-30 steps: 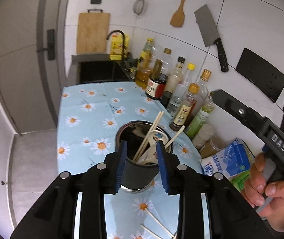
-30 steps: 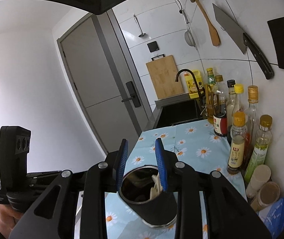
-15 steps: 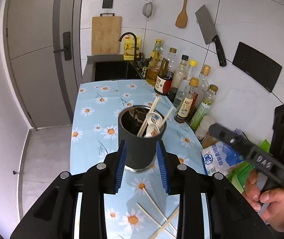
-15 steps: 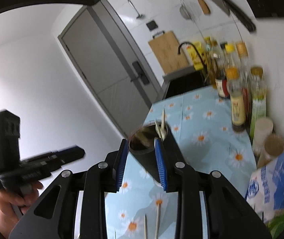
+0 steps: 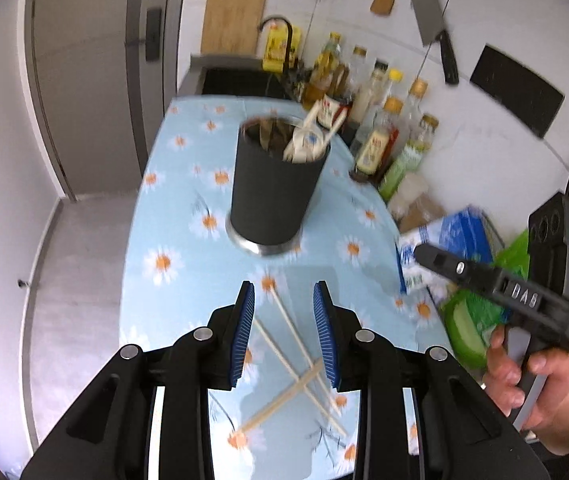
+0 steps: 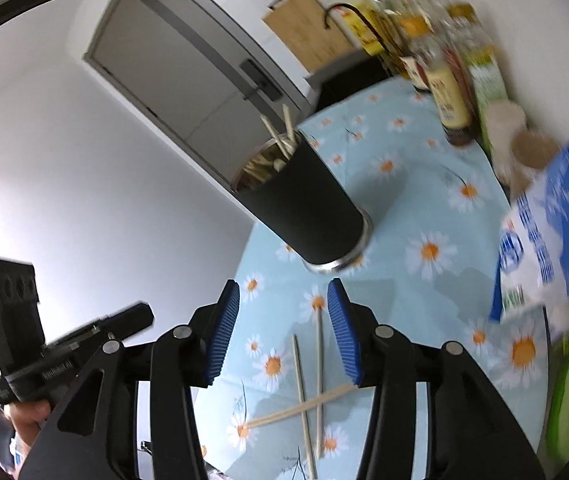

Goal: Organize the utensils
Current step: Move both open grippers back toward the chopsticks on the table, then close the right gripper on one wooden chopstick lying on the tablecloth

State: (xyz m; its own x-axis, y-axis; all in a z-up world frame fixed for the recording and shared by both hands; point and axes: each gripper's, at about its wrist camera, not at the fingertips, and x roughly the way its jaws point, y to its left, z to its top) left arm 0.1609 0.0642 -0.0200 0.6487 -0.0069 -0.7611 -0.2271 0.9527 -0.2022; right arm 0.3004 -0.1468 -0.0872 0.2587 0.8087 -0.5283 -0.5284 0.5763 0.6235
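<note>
A black utensil cup [image 5: 274, 192] stands on the daisy tablecloth [image 5: 164, 264], holding chopsticks and white spoons [image 5: 304, 144]. It also shows in the right wrist view [image 6: 304, 208]. Several loose wooden chopsticks [image 5: 296, 344] lie crossed on the cloth in front of it, seen too in the right wrist view [image 6: 316, 376]. My left gripper [image 5: 284, 336] is open and empty above the chopsticks. My right gripper [image 6: 284, 336] is open and empty above them as well; its body shows at the right of the left wrist view [image 5: 496, 292].
A row of sauce bottles [image 5: 380, 120] stands along the tiled wall. A blue and white bag [image 5: 444, 248] and green packaging [image 5: 472, 320] lie at the right. A sink [image 5: 236, 80] is at the far end. The table's left edge drops to the floor.
Both grippers have pulled back from the cup and tilted down. The cup now stands farther off and the loose chopsticks lie between the open fingers.
</note>
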